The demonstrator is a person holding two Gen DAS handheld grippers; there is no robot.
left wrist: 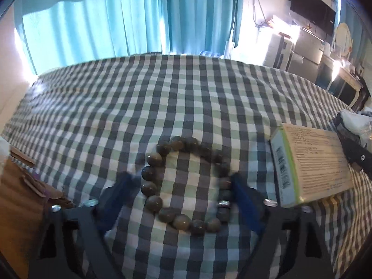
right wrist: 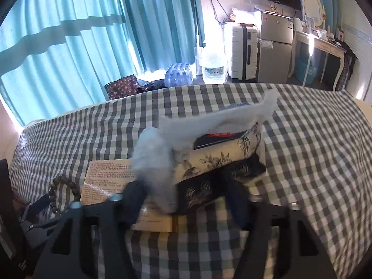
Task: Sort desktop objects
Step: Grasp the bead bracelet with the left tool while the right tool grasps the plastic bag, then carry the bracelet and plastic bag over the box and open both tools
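A bracelet [left wrist: 148,174] of large grey-brown beads lies flat and round on the checked cloth [left wrist: 162,97]. My left gripper [left wrist: 183,186] straddles it. One blue finger is beside the left beads and the other is against the right beads, and the ring keeps its shape. To the right lies a printed paper box [left wrist: 311,162] with a green edge. In the right wrist view my right gripper [right wrist: 184,201] spans the near end of a cream-and-black flower-patterned tissue pack [right wrist: 216,158]. A white tissue [right wrist: 153,153] hangs from the pack, which rests on the box [right wrist: 107,176]. Blur hides whether the pads press.
A brown cardboard box [left wrist: 18,197] stands at the cloth's left edge. Beyond the far edge are teal curtains [right wrist: 69,34], a water jug [right wrist: 214,65], a white suitcase [right wrist: 241,51] and a small fridge [right wrist: 276,46]. The bracelet [right wrist: 62,186] and left gripper [right wrist: 39,209] show at lower left.
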